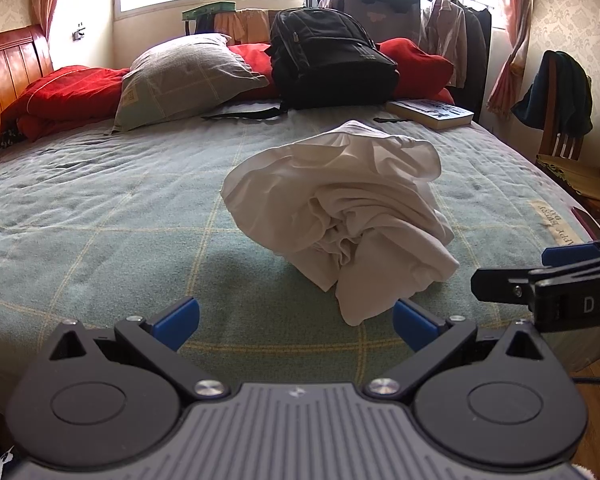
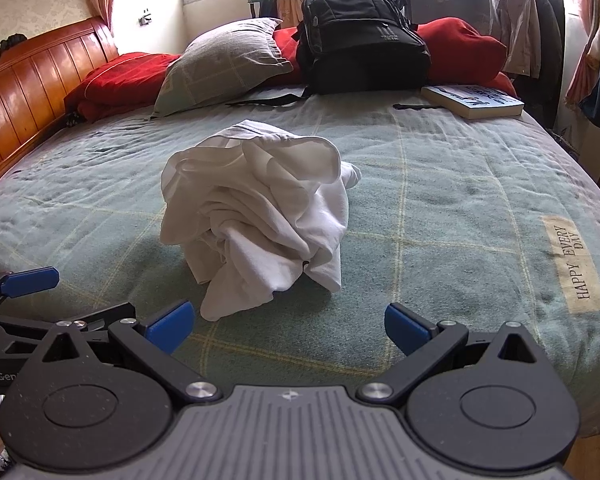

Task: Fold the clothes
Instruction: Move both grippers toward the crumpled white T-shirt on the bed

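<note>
A crumpled white garment (image 1: 340,208) (image 2: 260,216) lies in a heap on the green checked bedspread (image 1: 100,208) (image 2: 440,208), near the bed's middle. My left gripper (image 1: 296,322) hovers just short of the heap's near edge, open, with nothing between its blue fingertips. My right gripper (image 2: 288,326) is also open and holds nothing, a little short of the heap and to its right. Each gripper shows in the other's view: the right one (image 1: 548,280) at the right edge, the left one (image 2: 24,300) at the left edge.
At the bed's far side stand a black backpack (image 1: 332,64) (image 2: 360,40), a grey pillow (image 1: 188,76), red bedding (image 1: 64,92) and a book (image 1: 430,113) (image 2: 474,100). A wooden headboard (image 2: 28,92) runs along the left. A chair with draped clothes (image 1: 560,96) stands right of the bed.
</note>
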A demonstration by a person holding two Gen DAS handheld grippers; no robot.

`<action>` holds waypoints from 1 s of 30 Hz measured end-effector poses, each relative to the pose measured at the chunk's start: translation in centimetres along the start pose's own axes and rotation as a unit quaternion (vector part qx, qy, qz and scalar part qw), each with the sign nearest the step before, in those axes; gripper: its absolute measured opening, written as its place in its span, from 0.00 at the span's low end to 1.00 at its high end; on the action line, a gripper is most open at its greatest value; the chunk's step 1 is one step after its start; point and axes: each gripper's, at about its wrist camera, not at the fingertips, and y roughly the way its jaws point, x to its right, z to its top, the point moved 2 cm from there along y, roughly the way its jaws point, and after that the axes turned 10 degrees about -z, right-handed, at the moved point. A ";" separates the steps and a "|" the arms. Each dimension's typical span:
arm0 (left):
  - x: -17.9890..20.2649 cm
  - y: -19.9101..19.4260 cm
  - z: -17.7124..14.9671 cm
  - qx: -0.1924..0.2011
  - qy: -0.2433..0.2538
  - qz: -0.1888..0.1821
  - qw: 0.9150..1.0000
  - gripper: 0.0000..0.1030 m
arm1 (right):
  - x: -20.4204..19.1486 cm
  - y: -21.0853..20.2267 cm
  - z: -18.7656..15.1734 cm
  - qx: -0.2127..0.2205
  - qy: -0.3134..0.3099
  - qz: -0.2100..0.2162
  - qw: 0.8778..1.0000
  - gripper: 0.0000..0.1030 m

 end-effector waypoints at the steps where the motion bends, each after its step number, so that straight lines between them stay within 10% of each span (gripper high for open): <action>1: 0.0 0.0 0.0 0.000 0.000 0.000 1.000 0.99 | 0.0 0.0 0.0 0.000 0.000 0.000 1.000 1.00; 30: -1.3 1.8 -0.2 -0.021 -0.008 -0.008 1.000 0.99 | -0.8 2.1 0.4 -0.030 -0.011 0.012 0.999 1.00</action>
